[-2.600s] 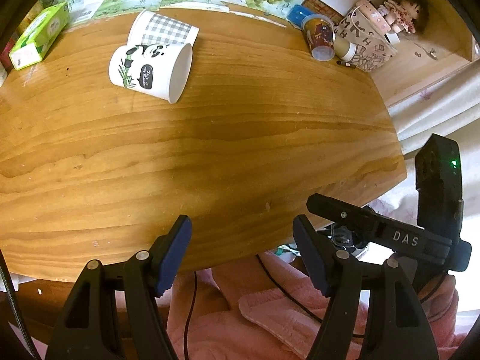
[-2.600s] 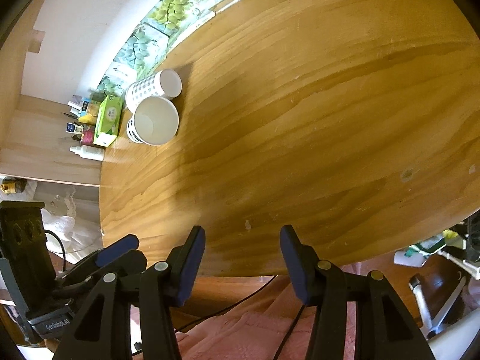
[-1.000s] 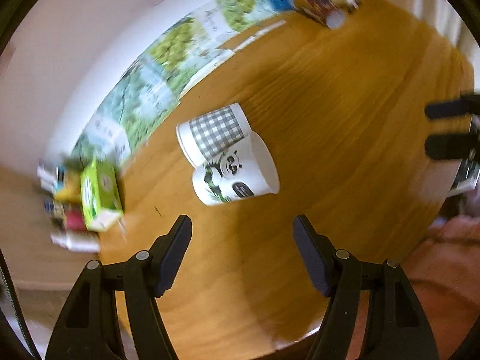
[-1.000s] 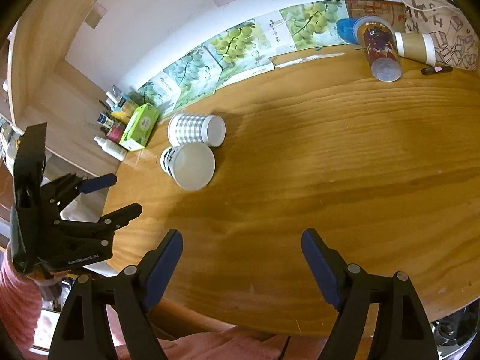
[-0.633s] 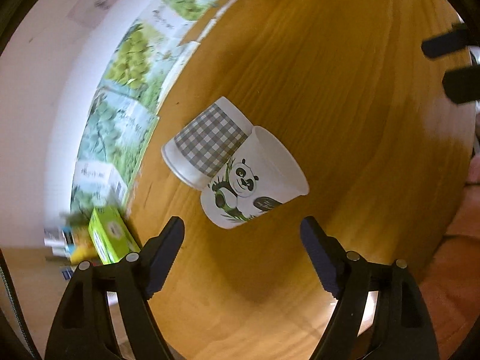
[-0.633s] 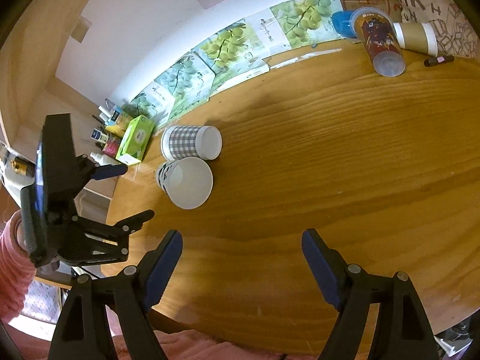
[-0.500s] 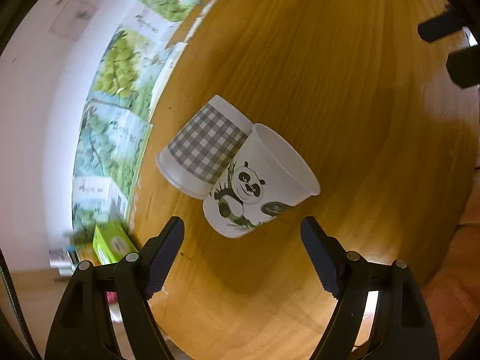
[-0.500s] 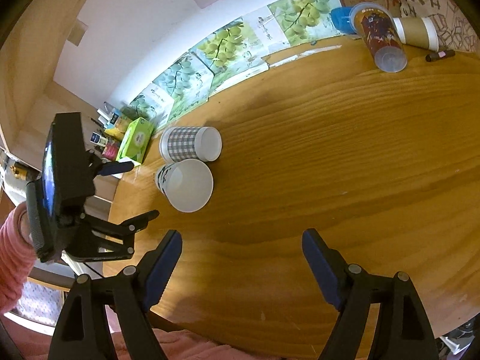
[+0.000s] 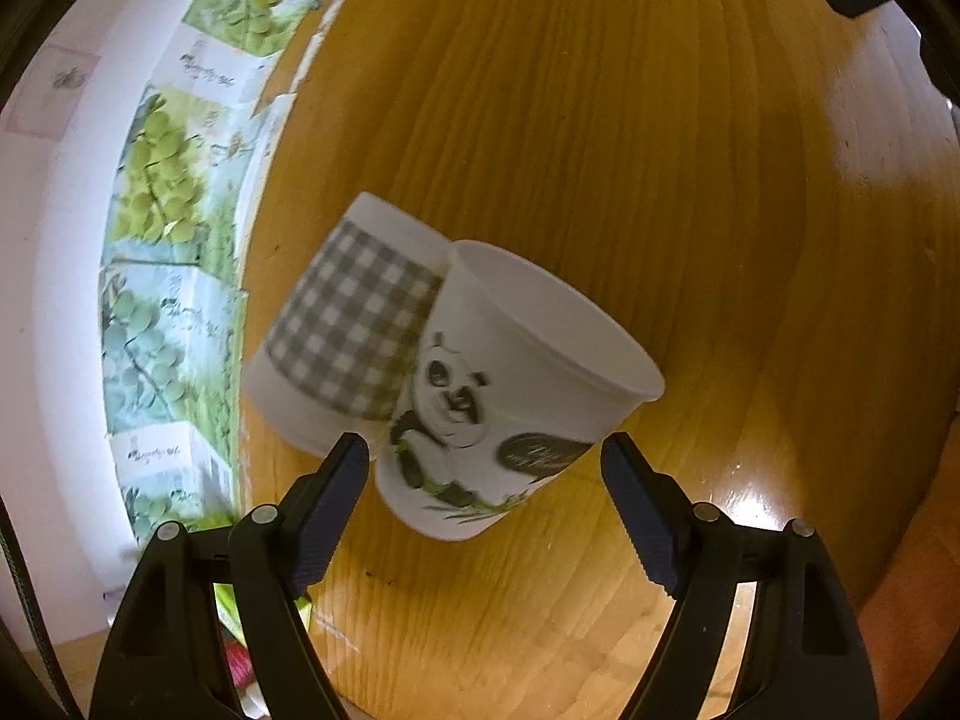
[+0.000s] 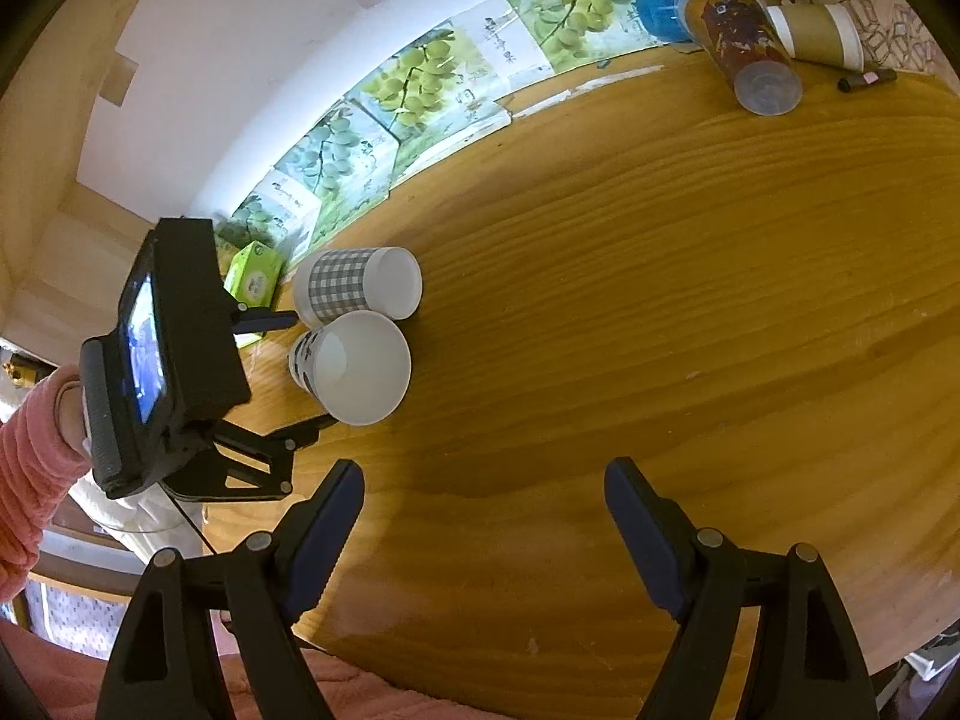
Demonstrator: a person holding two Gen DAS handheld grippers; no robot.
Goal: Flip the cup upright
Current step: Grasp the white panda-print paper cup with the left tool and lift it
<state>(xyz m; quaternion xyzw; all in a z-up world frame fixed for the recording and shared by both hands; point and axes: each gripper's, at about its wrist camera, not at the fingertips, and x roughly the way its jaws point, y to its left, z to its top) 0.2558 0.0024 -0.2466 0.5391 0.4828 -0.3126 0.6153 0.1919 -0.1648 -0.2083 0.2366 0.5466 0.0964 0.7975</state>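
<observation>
Wood table [image 10: 660, 312], oval, glossy grain, set against a white wall lined with grape prints [image 10: 414, 84].

Panda cup [image 9: 510, 396]: white paper, panda and bamboo print, lying on its side near the table's left end, mouth toward the table's middle. In the right wrist view its open mouth [image 10: 363, 366] faces the camera.

Check cup [image 9: 354, 336]: white paper with a grey gingham band, also on its side, touching the panda cup on the wall side, its closed base [image 10: 393, 282] showing in the right wrist view.

Left gripper [image 9: 483, 492]: jaws wide apart, holding nothing, fingertips at either side of the panda cup's base end; whether they touch it cannot be told. Seen from the right wrist view [image 10: 282, 378], its tips are level with the two cups, with a pink sleeve [image 10: 30, 456] behind the handle.

Right gripper [image 10: 483, 504]: jaws wide apart, empty, above bare table, well apart from both cups.

Green box [image 10: 255, 279]: just beyond the check cup, by the wall.

Far end: clear tumbler [image 10: 744, 42] with dark print, on its side; brown cup [image 10: 819, 33] with white rim beside it, also lying; small dark stick [image 10: 867, 81] near these.
</observation>
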